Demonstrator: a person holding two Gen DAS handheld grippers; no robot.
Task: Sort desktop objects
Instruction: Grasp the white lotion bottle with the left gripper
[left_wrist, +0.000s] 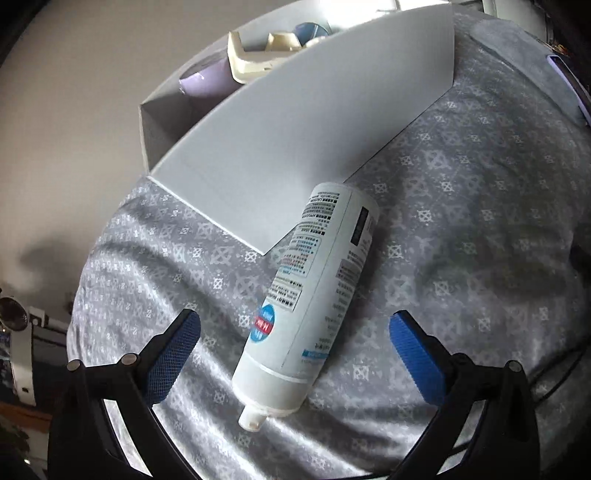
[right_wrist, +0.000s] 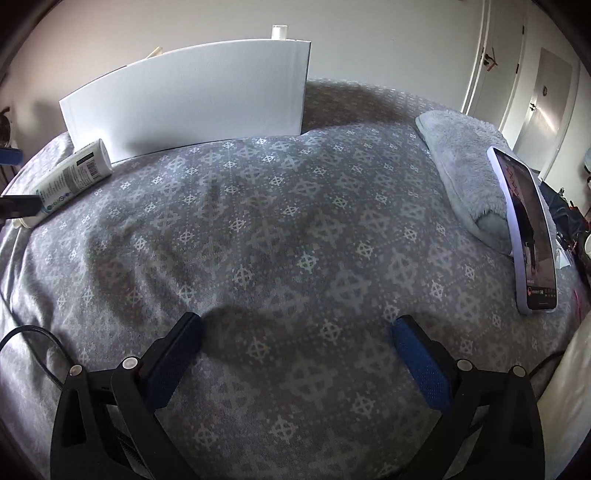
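A white bottle (left_wrist: 314, 295) with printed labels lies on its side on the grey patterned cloth, nozzle toward me, its base against the white box (left_wrist: 295, 140). My left gripper (left_wrist: 293, 332) stands open over it, a blue pad on either side, neither touching. The box holds a cream tape dispenser (left_wrist: 255, 55), a lilac thing (left_wrist: 207, 81) and a blue round thing (left_wrist: 310, 31). In the right wrist view the same bottle (right_wrist: 74, 173) lies at far left before the box (right_wrist: 192, 96). My right gripper (right_wrist: 295, 334) is open above bare cloth, nothing between its fingers.
A phone (right_wrist: 524, 229) in a lilac case, screen lit, leans against a folded grey fluffy towel (right_wrist: 465, 166) at the right. A black cable (right_wrist: 40, 347) runs at the lower left. White doors (right_wrist: 532, 88) stand beyond the table's right side.
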